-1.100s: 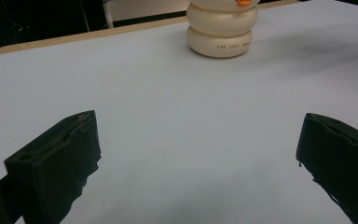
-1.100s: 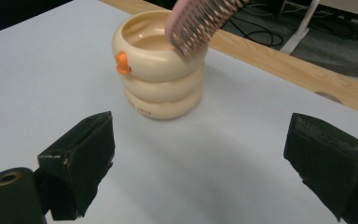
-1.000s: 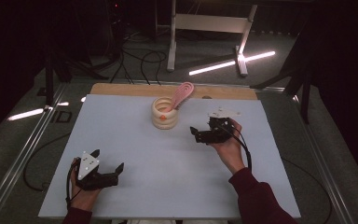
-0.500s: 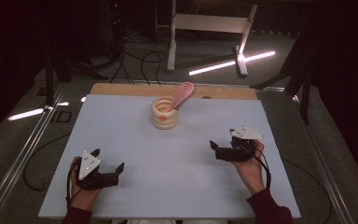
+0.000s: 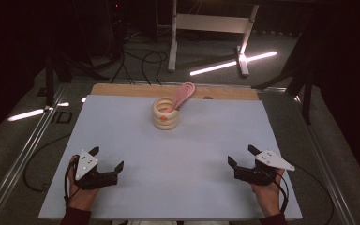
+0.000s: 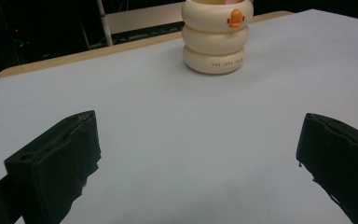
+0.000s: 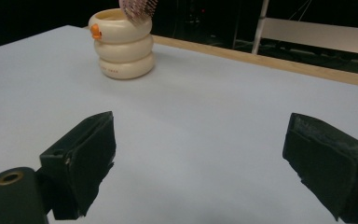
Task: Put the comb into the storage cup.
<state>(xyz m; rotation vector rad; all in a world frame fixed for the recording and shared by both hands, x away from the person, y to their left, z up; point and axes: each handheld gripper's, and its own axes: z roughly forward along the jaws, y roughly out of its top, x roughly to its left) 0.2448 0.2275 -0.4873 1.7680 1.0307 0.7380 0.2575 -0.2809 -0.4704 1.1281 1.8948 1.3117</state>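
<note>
Cup: I see a cream holder (image 5: 166, 114) that looks like three fat rings stacked up. It stands upright on the far middle part of the table (image 5: 178, 154). It has a small orange mark on its side and tiny writing on the bottom ring.
Brush: a pink hairbrush (image 5: 182, 95) sticks out of the cup. It leans up and away toward the far wooden edge (image 5: 122, 90) of the table.
My left gripper: my left gripper (image 5: 107, 159) sits low by the near edge, well apart from the cup and on its left side. Its jaws are spread wide and hold nothing. In the left gripper view I see the cup (image 6: 217, 37) far ahead, between the two black jaws and a bit to the right.
My right gripper: my right gripper (image 5: 243, 156) sits low by the near edge too, well apart from the cup and on its right side. Its jaws are also spread wide, with only bare table between them. In the right gripper view the cup (image 7: 121, 44) is far ahead on the left, with the brush head (image 7: 139, 9) poking over its rim.
</note>
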